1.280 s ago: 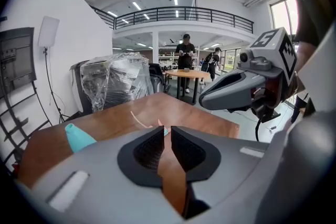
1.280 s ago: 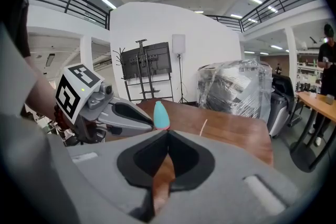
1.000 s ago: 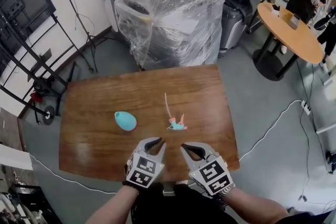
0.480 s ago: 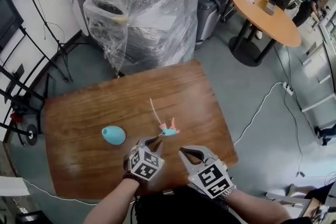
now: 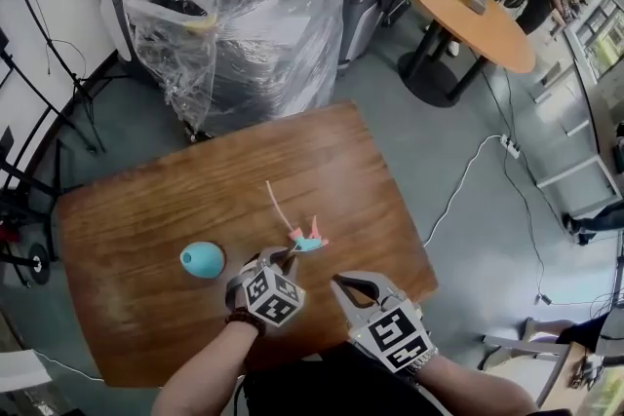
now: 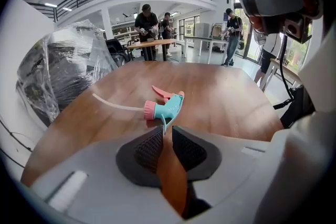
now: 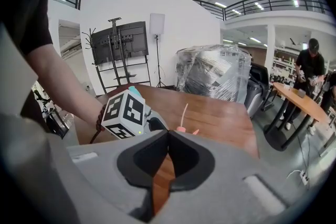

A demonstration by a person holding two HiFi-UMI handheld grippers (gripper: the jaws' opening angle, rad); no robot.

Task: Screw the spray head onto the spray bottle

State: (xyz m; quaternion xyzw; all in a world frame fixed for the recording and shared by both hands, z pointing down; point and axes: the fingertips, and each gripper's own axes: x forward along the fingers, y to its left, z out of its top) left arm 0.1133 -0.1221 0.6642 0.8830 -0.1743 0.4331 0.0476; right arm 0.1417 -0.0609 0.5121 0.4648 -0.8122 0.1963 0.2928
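My left tool (image 6: 167, 132) sits at the near end of the spray head (image 6: 165, 106). Its jaws are only a crack apart and grasp nothing, and the head's thin teal lever reaches right to their tips. The spray head lies on its side on the wooden desk (image 5: 136, 209) with its white tube (image 5: 276, 205) stretching away from me, and the teal spray bottle (image 5: 202, 259) sits well apart to its left. My right tool (image 7: 168, 134) hovers just beside the left one, jaws clenched together and empty.
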